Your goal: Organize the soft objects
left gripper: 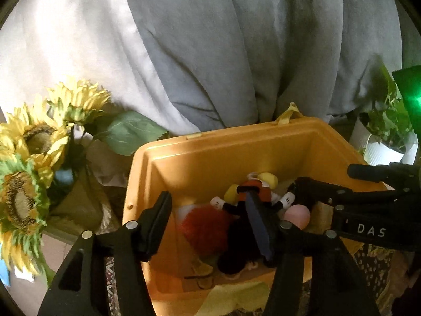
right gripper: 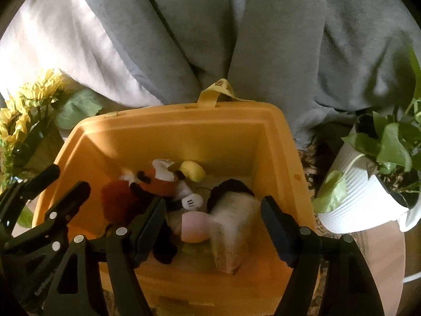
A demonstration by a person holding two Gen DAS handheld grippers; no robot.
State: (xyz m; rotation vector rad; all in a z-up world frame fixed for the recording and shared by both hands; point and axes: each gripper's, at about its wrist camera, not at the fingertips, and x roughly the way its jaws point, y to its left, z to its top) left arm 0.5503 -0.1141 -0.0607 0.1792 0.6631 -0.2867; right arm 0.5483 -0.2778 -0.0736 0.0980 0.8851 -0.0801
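Observation:
An orange plastic bin (left gripper: 210, 155) (right gripper: 184, 131) holds soft toys: a Mickey plush (left gripper: 252, 197) (right gripper: 163, 184), a red pom-pom (left gripper: 205, 229) (right gripper: 118, 200), a pink ball (left gripper: 297, 216) (right gripper: 196, 226) and a cream and black plush (right gripper: 234, 218). My left gripper (left gripper: 210, 223) is open above the bin, empty, and also shows at the left of the right wrist view (right gripper: 60, 189). My right gripper (right gripper: 213, 223) is open and empty over the cream plush, and reaches in from the right in the left wrist view (left gripper: 310, 192).
Artificial sunflowers (left gripper: 31, 144) (right gripper: 23, 108) stand left of the bin. A white pot with a green plant (right gripper: 368, 189) (left gripper: 386, 144) stands to its right. A grey and white curtain (left gripper: 210, 39) hangs behind. A yellow strap (right gripper: 218, 92) sits on the bin's far rim.

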